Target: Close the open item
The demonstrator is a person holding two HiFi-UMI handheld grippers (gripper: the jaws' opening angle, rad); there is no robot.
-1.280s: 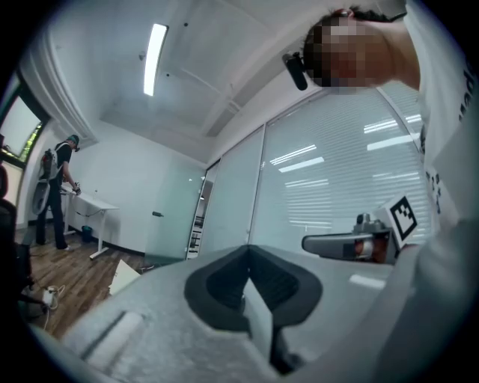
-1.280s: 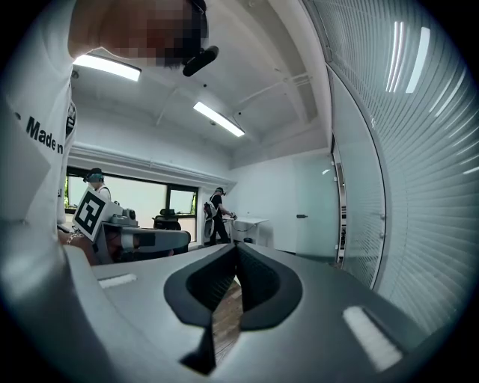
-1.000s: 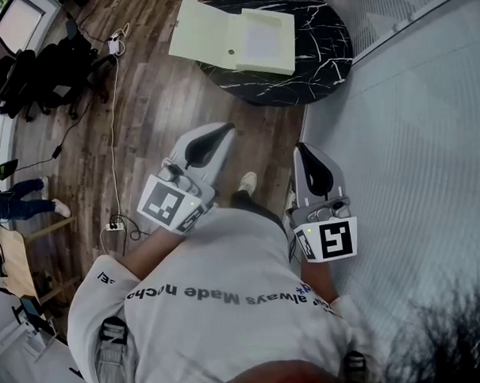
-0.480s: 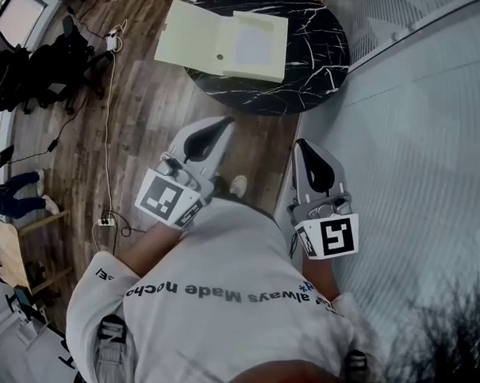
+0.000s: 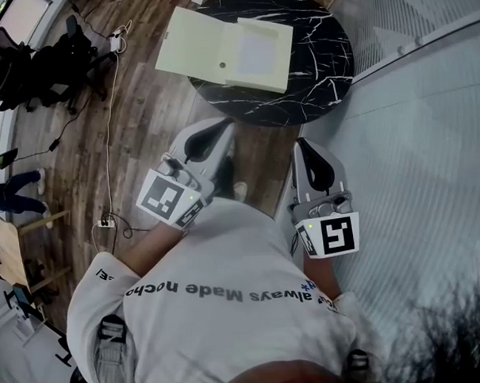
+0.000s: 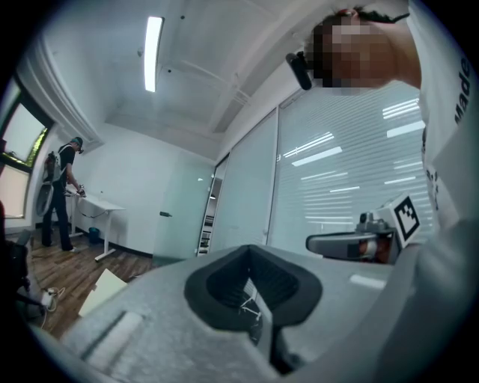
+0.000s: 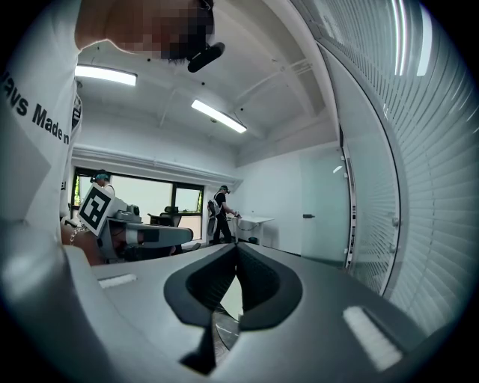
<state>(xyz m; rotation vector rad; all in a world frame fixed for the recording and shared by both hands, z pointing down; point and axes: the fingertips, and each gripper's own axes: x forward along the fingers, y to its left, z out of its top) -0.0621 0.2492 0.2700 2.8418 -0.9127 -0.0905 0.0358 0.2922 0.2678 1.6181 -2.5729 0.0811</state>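
My left gripper [image 5: 220,138] and right gripper [image 5: 303,151] are both pinched together, empty, hanging just short of the round black marble table [image 5: 318,60]. The open pale-yellow flat box [image 5: 222,49] lies on it, overhanging the left rim.

A pale cream box [image 5: 226,44] lies open on the black marble table [image 5: 318,80].

- The head view's top edge cuts the far rim off the table [image 5: 322,80].
- The left gripper view shows only one corner of the folder [image 6: 101,288].
- The head view's left edge crops a bystander [image 5: 14,196].
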